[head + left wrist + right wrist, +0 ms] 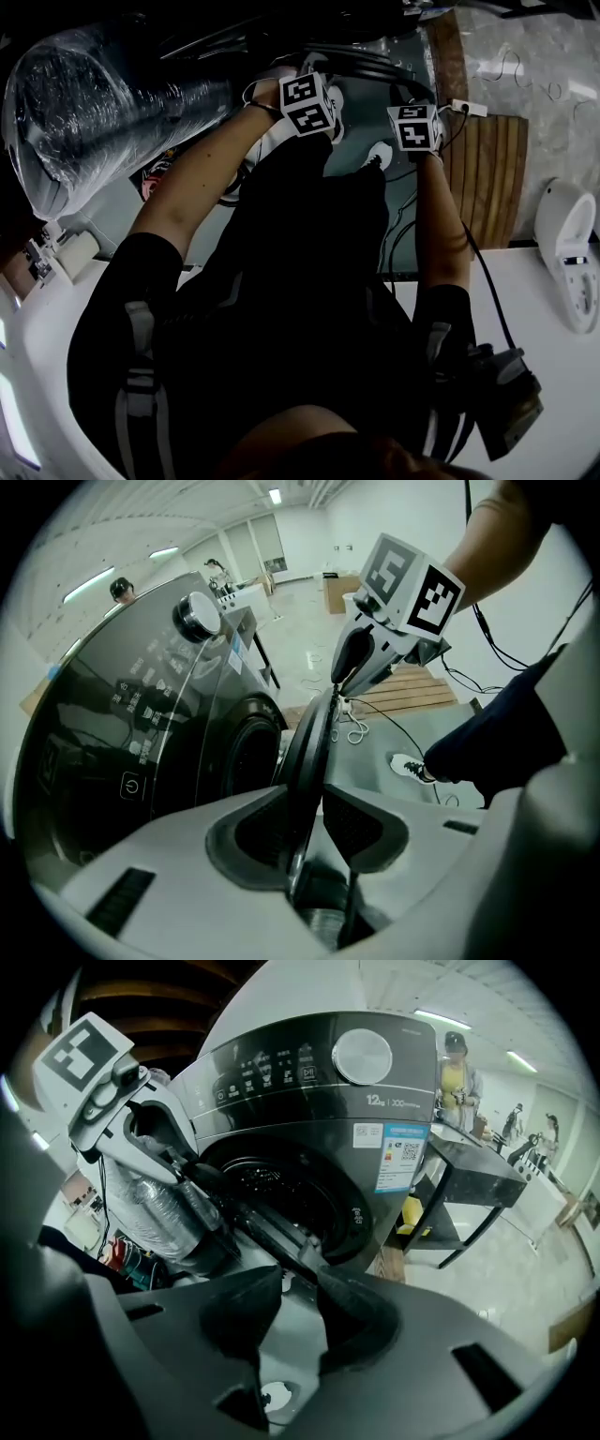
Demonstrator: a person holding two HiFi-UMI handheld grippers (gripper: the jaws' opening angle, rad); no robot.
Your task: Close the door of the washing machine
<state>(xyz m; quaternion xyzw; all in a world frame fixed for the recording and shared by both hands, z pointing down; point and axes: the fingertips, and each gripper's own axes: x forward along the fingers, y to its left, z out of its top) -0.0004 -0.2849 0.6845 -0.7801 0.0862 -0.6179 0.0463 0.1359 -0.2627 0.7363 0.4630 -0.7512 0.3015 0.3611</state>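
Glossy dark washing machine panel (281, 1068), smooth door rim (312, 738), shiny metal knob (362, 1056), crinkled plastic wrap (94, 112), wooden slats (487, 173)

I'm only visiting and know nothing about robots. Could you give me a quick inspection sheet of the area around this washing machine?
Surface: grey floor, no worktop in use.
Job's things: washing machine with a dark front; its door stands open.
Clutter: plastic-wrapped roll, wooden pallet, black table.
Grippers: left gripper, jaws seem pressed on the door's rim; right gripper, jaws apart around the same rim.
Cables: a black cable runs along the person's right arm; loose ones lie on the floor.
Surroundings: a bright hall; a person stands near the table.
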